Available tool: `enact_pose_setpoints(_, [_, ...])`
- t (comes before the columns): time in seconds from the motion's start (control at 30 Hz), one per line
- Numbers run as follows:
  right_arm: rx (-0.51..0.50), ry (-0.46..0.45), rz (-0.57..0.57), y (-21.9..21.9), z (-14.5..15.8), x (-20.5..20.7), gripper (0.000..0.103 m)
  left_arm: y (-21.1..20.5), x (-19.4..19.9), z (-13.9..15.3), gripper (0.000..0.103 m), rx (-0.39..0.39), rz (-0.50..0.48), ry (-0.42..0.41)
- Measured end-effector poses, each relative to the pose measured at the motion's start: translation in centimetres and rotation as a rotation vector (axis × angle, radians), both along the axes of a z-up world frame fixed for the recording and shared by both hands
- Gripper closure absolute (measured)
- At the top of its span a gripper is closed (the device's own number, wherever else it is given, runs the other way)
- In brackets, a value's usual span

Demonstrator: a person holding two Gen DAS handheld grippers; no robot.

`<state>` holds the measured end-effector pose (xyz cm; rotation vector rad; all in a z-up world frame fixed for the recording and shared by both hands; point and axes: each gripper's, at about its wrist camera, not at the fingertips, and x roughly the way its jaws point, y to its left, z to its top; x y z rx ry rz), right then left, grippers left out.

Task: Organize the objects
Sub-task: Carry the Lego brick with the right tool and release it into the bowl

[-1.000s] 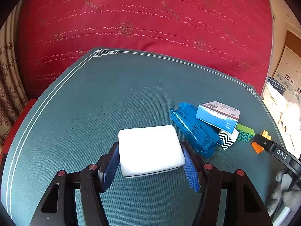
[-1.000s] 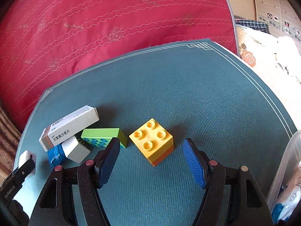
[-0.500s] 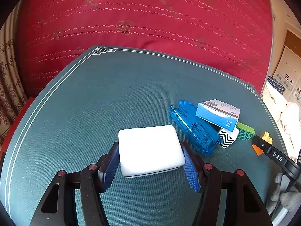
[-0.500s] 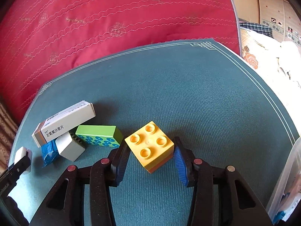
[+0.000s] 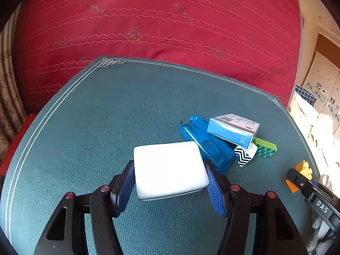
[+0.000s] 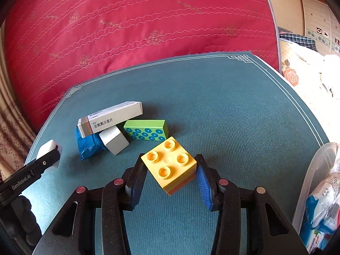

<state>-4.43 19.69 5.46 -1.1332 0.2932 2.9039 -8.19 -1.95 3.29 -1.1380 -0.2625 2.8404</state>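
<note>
two grippers, both loaded. my left gripper is clamped on a white sponge block, blue pads pressing its left and right sides, block lifted clear of the teal mat. my right gripper is clamped on a yellow duplo brick, four studs up, with an orange layer under the yellow one. pads bear on two opposite corners, so the brick sits diagonal in the jaws. it looks raised off the mat; contact underneath i can't confirm.

at the right edge of the right wrist view, close in, is a clear plastic bin with a blue-and-white packet inside.

past the brick is a small pile on the mat. nearest is a green block with blue dots, lying flat. touching its left end is a white block, which from the left wrist view shows a black-and-white zigzag face. left of that lies a blue foil packet. a white-and-blue medicine carton rests tilted on top of the packet and the white block.

in the left wrist view the blue packet lies just beside the sponge, right of it. the right gripper's finger and the yellow brick show at that view's right edge.

beyond the mat's far edge is a red quilted bedspread, a patterned curtain on the left, and floral bedding on the right.
</note>
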Motion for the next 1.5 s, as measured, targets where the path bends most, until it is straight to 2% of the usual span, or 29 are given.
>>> enact_pose_setpoints(0.47, [-0.006, 0.029, 0.01, 0.0, 1.6, 4.4, 0.057, 3.3, 1.6, 0.5, 0.037, 0.014, -0.124, 0.007])
enact_pose_setpoints(0.73, [0.036, 0.046, -0.012, 0.8, 2.1, 7.7, 0.057, 5.6, 2.4, 0.1, 0.037, -0.008, -0.196, 0.002])
enact_pose_setpoints(1.27, [0.058, 0.081, -0.188, 7.7, 3.9, 14.1, 0.057, 7.7, 3.2, -0.5, 0.037, -0.043, -0.253, -0.002])
enact_pose_setpoints(1.5, [0.035, 0.055, -0.3, 12.2, 3.2, 15.5, 0.057, 8.8, 4.0, -0.6, 0.037, -0.056, -0.277, 0.0])
